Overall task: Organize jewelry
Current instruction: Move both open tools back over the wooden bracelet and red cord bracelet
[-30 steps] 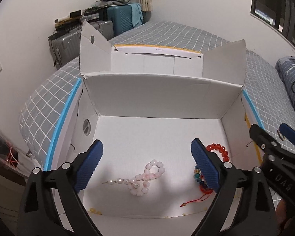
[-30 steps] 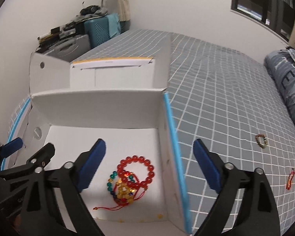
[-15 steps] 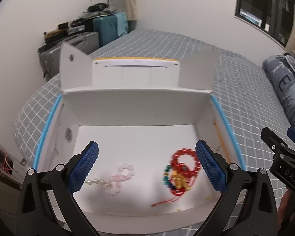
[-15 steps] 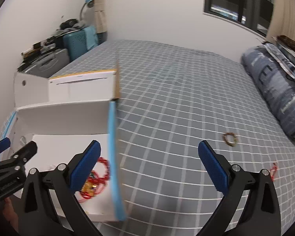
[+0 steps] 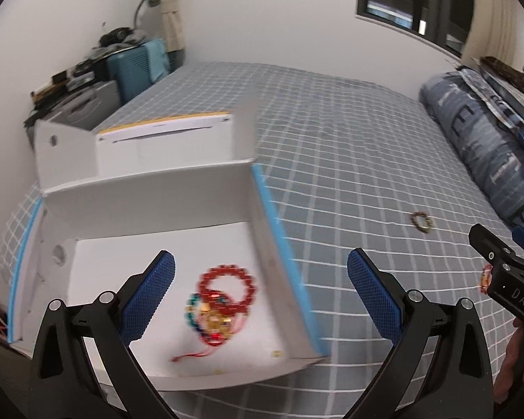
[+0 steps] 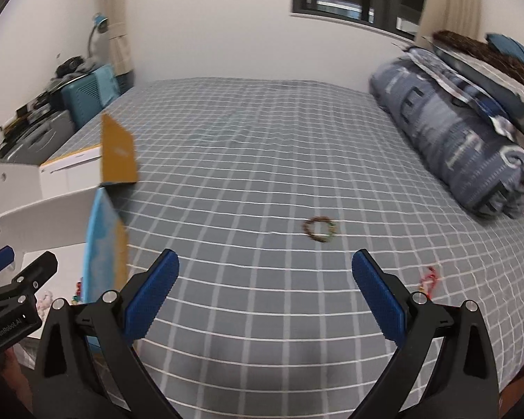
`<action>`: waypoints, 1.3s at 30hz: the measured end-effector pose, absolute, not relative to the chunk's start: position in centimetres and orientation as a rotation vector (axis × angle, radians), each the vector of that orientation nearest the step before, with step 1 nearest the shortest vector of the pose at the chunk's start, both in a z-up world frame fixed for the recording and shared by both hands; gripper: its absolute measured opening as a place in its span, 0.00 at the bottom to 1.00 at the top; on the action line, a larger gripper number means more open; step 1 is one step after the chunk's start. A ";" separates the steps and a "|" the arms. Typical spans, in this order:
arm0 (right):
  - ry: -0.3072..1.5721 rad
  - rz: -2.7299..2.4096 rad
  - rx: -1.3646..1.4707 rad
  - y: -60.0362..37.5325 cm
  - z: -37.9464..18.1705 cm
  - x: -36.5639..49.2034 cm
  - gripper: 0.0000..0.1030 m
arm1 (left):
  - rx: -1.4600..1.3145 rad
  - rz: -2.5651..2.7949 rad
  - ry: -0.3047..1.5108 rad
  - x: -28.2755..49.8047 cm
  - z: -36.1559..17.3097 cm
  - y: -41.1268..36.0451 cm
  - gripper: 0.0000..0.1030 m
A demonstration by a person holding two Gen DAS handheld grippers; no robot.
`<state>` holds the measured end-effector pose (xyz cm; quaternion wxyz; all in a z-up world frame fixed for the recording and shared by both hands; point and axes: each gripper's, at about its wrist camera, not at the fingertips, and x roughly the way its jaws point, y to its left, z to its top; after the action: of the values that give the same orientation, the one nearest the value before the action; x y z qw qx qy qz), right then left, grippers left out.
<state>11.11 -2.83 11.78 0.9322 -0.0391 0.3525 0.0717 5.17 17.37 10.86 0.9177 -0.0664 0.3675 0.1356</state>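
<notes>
A white cardboard box [image 5: 150, 209] with blue tape edges sits open on the bed. Inside lie a red bead bracelet [image 5: 227, 284] and a multicoloured one with a red cord [image 5: 211, 321]. My left gripper [image 5: 260, 296] is open and empty over the box's right wall. My right gripper [image 6: 265, 293] is open and empty above the bedsheet. A dark bead bracelet [image 6: 320, 229] lies on the sheet ahead of it, also seen in the left wrist view [image 5: 421, 221]. A small red piece of jewelry [image 6: 428, 281] lies to the right.
The bed has a grey checked sheet [image 6: 262, 146]. A rolled blue duvet [image 6: 464, 139] lies along the right. Suitcases and clutter [image 5: 97, 80] stand by the far left wall. The box's upright flap [image 6: 117, 150] rises at the left.
Both grippers have swung right, away from the box interior toward the open bedsheet. The pink bead string has left the left wrist view. Both stay open.
</notes>
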 end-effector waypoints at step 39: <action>0.979 -0.093 0.070 -27.5 0.6 19.7 0.91 | -0.031 -0.027 0.956 29.3 -1.0 -5.8 0.94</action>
<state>19.70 -27.50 0.56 0.8809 0.0337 0.4700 -0.0447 29.31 -5.76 -1.00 0.8878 -0.0151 0.4598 -0.0131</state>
